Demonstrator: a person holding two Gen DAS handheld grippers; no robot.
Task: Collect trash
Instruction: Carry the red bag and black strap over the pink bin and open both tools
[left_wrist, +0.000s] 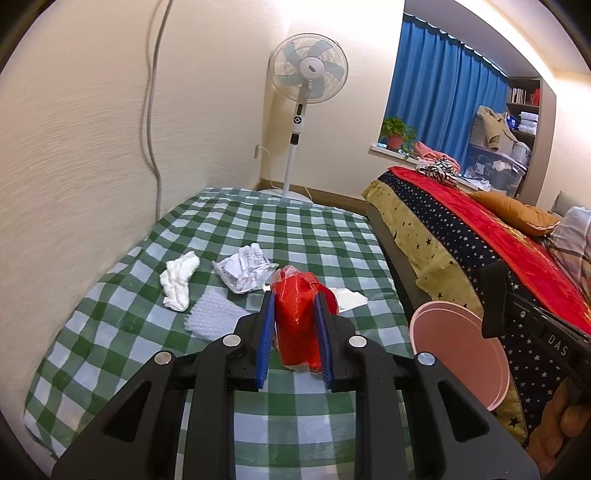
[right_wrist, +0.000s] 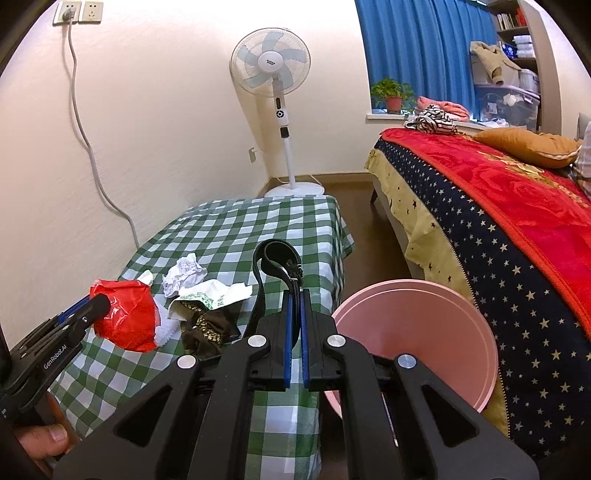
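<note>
My left gripper (left_wrist: 295, 300) is shut on a crumpled red plastic bag (left_wrist: 299, 325), held above the green checked table (left_wrist: 110, 332). The right wrist view shows the same red bag (right_wrist: 127, 317) at the left gripper's tip (right_wrist: 96, 307). My right gripper (right_wrist: 298, 295) is shut on a black strap (right_wrist: 277, 254) that loops up past its fingertips. A pink bin (right_wrist: 417, 332) stands beside the table, just right of both grippers; it appears as the pink bin (left_wrist: 458, 350) in the left wrist view too. On the table lie crumpled white paper (left_wrist: 245, 267), a white tissue wad (left_wrist: 179, 282), white foam netting (left_wrist: 212, 317) and a dark brown wrapper (right_wrist: 207, 328).
A bed (right_wrist: 517, 221) with a red blanket and starred cover runs along the right, with a narrow floor gap to the table. A standing fan (right_wrist: 271, 62) is in the far corner. A grey cable (right_wrist: 88, 147) hangs down the wall. A person's hand (right_wrist: 48, 443) holds the left gripper.
</note>
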